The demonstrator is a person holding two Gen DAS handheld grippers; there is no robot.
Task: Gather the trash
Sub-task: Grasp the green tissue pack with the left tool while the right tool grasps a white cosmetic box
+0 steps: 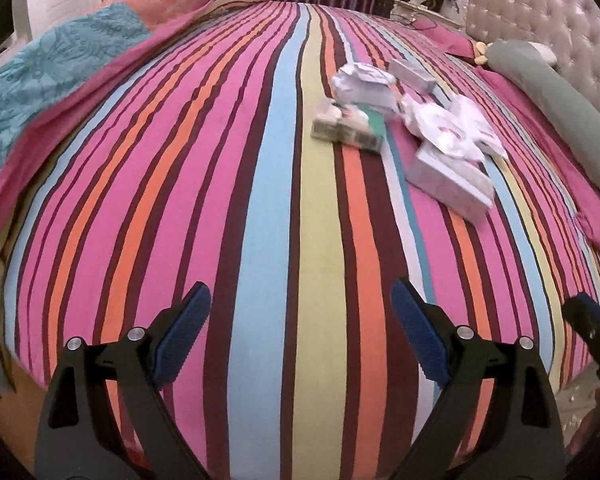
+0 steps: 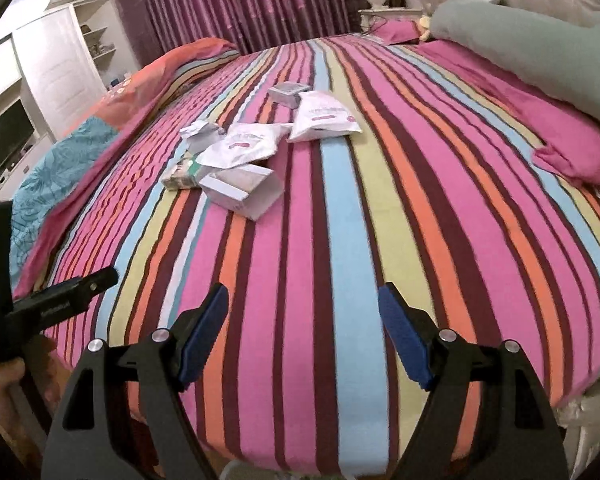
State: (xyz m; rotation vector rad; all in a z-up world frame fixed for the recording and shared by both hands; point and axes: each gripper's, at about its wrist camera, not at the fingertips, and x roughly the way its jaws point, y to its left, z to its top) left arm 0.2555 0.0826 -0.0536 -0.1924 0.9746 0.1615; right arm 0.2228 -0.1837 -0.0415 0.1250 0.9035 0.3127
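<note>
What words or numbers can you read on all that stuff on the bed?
None can be read for sure.
White pouches and: pink print, too blurred to read.
Green pack: pictures and print, too blurred.
White box: no clear text.
Grey box: too small to tell.
Left gripper: small white lettering on its body, too blurred to read.

Black hand-held gripper (image 1: 300, 304): 2 blue ridged pads (image 1: 418, 340), silver screws (image 1: 136, 333).
</note>
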